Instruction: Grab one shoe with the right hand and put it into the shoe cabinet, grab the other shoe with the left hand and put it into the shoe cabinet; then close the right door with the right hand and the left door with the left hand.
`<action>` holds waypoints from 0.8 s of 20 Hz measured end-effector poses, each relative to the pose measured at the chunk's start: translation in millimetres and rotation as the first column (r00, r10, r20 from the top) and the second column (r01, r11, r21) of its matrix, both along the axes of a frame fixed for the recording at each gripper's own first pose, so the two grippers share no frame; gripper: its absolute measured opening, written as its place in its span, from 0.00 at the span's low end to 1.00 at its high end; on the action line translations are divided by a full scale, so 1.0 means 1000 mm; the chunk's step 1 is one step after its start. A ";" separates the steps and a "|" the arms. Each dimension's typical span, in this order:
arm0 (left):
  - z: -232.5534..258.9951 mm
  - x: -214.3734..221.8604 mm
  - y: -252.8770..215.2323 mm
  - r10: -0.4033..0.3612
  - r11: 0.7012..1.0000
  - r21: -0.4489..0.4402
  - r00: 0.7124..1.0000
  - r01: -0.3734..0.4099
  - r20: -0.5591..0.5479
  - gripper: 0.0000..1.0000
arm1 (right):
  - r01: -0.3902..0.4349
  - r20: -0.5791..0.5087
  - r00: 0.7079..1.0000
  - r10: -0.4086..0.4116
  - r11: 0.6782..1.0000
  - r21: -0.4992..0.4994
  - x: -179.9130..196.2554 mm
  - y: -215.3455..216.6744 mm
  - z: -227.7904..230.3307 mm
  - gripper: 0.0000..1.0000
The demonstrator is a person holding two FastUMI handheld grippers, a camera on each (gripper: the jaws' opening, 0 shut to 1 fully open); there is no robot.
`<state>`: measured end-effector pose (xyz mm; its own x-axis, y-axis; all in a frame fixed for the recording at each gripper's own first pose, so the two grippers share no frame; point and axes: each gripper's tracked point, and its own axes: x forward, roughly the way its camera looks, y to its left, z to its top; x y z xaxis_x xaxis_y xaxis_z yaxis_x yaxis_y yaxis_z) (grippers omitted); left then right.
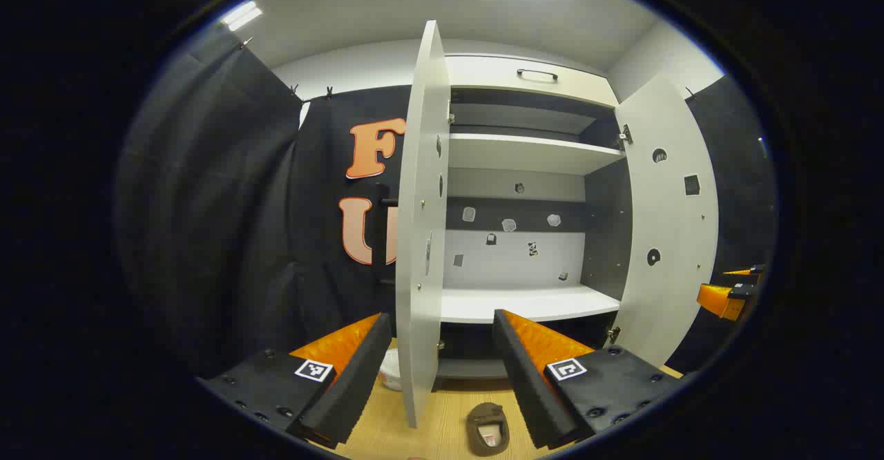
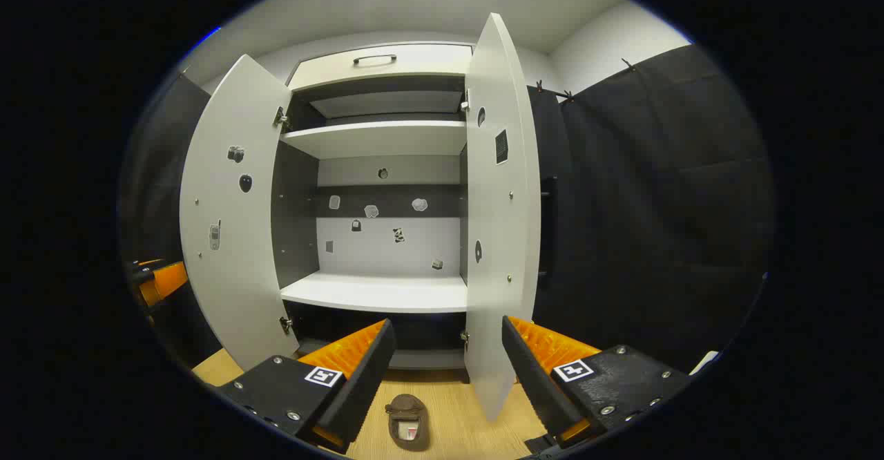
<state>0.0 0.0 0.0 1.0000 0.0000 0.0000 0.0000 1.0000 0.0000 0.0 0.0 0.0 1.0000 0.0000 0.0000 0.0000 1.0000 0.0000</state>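
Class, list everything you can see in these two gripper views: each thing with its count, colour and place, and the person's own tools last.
Shoe cabinet: one, white with dark inner walls, straight ahead.
Doors: two, white, both swung open; left door, right door.
Shelves: two white ones shown, upper shelf and lower shelf, both bare.
Handle: one, dark, on the top panel.
Brown shoe: one, on the wooden floor before the cabinet.
White thing: one, on the floor behind the left door; cannot tell what.
Left gripper: orange and black, open.
Right gripper: orange and black, open.
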 end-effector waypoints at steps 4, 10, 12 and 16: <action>-0.001 -0.001 0.006 0.006 1.000 -0.011 1.000 -0.006 -0.001 0.96 | 0.006 -0.011 1.000 -0.006 1.000 -0.006 -0.002 0.001 -0.002 0.95; -0.006 0.003 0.006 0.002 1.000 -0.013 1.000 -0.002 -0.014 0.94 | 0.007 -0.036 0.999 -0.007 1.000 0.005 0.001 0.001 -0.011 0.95; -0.005 0.005 0.004 -0.004 1.000 -0.014 1.000 0.004 -0.012 0.96 | 0.008 -0.046 0.999 -0.007 1.000 0.009 0.002 0.001 -0.015 0.95; -0.002 0.006 0.001 -0.008 1.000 -0.003 1.000 0.008 -0.001 0.96 | 0.002 -0.075 0.997 0.000 1.000 0.017 0.007 0.001 -0.029 0.95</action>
